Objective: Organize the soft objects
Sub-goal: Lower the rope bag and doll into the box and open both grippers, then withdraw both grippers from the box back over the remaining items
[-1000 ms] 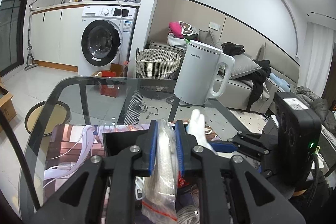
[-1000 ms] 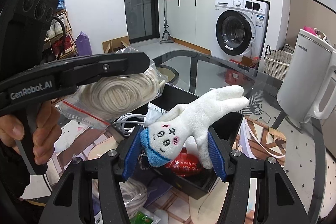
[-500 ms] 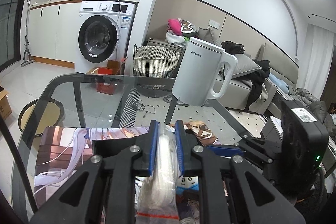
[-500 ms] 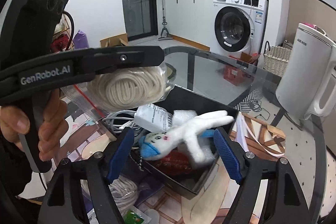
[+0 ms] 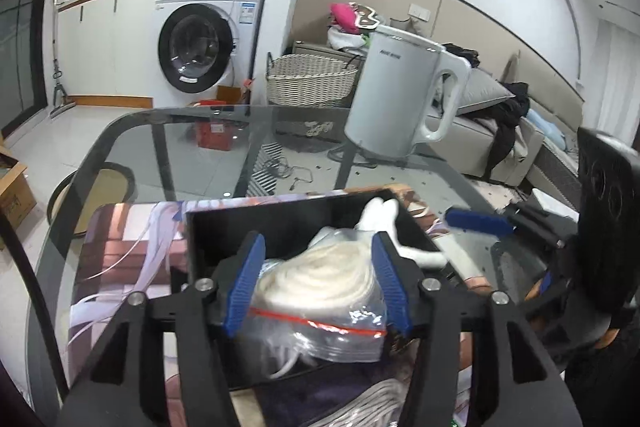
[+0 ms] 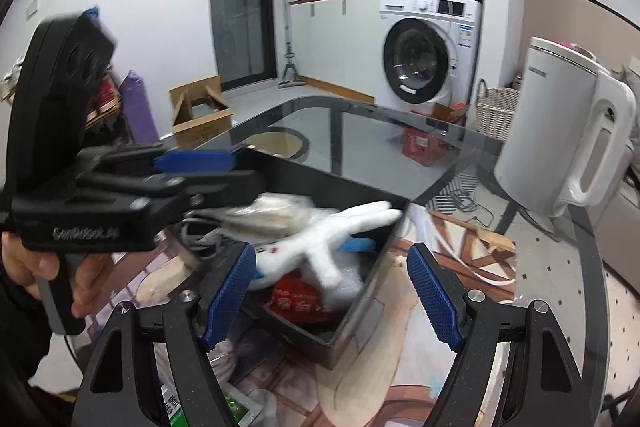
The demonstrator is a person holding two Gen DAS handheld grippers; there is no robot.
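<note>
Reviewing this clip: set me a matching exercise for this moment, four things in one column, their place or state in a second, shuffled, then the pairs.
Things:
1. white plush toy
2. bagged rope coil
3. white kettle
4. right hand-held gripper

Places or states:
A. standing upright on the glass table
B. open, nothing between its pads
C. lying in the black box, one limb pointing to the far corner
D. in a clear zip bag with a red seal line, between the blue pads of the left hand-held gripper

Pairs: 1-C, 2-D, 3-A, 4-B
</note>
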